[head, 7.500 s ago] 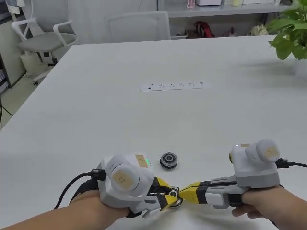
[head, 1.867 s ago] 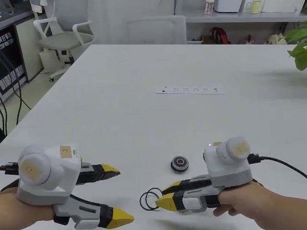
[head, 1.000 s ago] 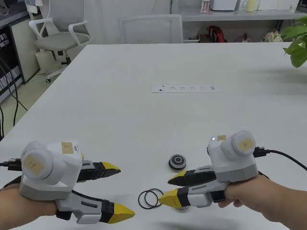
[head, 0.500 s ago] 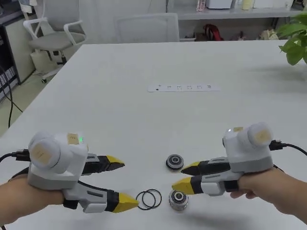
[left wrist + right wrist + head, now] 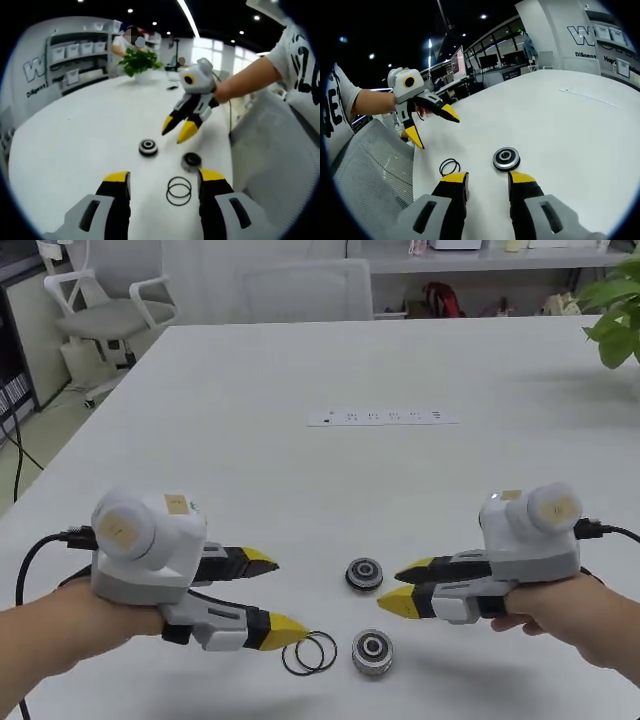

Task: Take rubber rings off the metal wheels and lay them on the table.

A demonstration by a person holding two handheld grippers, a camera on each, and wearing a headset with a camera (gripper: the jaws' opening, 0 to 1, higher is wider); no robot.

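A white table (image 5: 250,440) seen from above the person's hands. Two small metal wheels lie flat near its front edge: the far wheel (image 5: 363,574) and, at 6 o'clock from it, the near wheel (image 5: 372,651). Two thin black rubber rings (image 5: 310,654) lie overlapping on the table at 9 o'clock of the near wheel, just beside it and clear of both grippers.

The left gripper (image 5: 283,597) hovers at 11 o'clock of the rubber rings, jaws spread wide, holding nothing. The right gripper (image 5: 397,587) hovers at 3 o'clock of the far wheel, jaws partly apart, also holding nothing.

The far wheel's rim looks dark, so it probably carries rings yet to come off (the near wheel looks like bare metal, though it is small to judge). The rings appear light, soft and stretchy, likely to slip from smooth tips, so pinching one at the outer rim should serve. The wheel looks hard, dense and apt to slide, so the other gripper should clamp its flat faces.
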